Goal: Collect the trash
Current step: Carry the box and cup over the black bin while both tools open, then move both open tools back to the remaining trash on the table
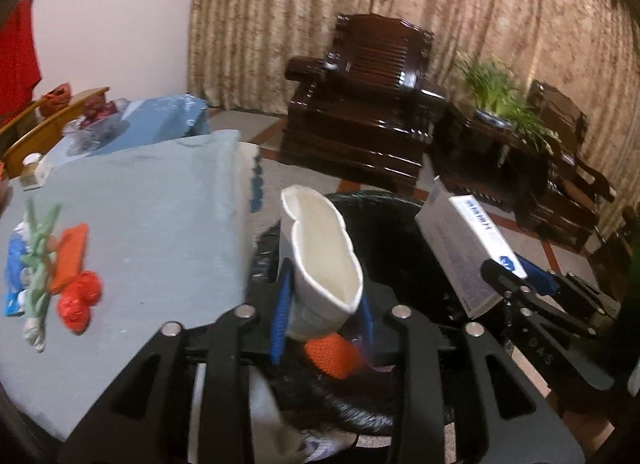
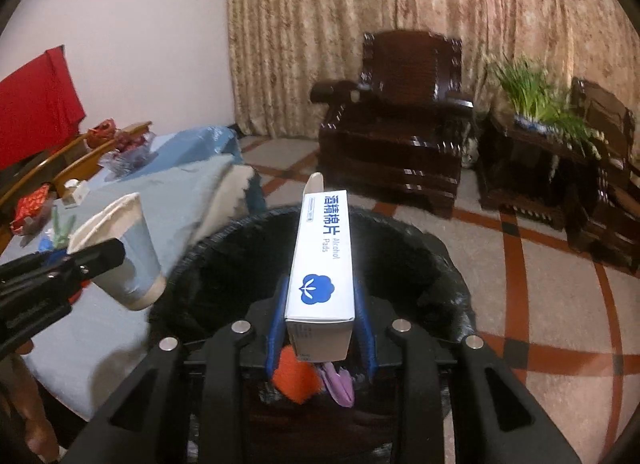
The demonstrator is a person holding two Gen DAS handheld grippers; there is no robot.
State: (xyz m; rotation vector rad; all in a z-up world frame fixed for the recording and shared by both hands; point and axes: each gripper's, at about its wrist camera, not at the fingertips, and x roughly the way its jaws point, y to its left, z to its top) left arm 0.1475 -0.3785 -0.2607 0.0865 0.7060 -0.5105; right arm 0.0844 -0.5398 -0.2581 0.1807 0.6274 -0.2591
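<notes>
My left gripper (image 1: 326,288) is shut on a squashed white paper cup (image 1: 320,256), held tilted over the black-bagged trash bin (image 1: 396,232). From the right wrist view the cup (image 2: 128,260) hangs by the bin's left rim. My right gripper (image 2: 320,288) is shut on a white-and-blue alcohol pads box (image 2: 324,256) above the bin (image 2: 440,252). The box (image 1: 468,248) also shows in the left wrist view. An orange piece (image 2: 296,376) and a purple scrap (image 2: 340,384) lie in the bin. On the blue-clothed table (image 1: 152,224) sit red crumpled trash (image 1: 80,298), an orange piece (image 1: 70,260) and green scraps (image 1: 40,240).
A dark wooden armchair (image 2: 392,124) stands beyond the bin on a tiled floor. A plant (image 2: 532,92) sits on a dark side table to its right. Wooden chair backs (image 1: 48,124) and bags crowd the table's far left. Curtains cover the back wall.
</notes>
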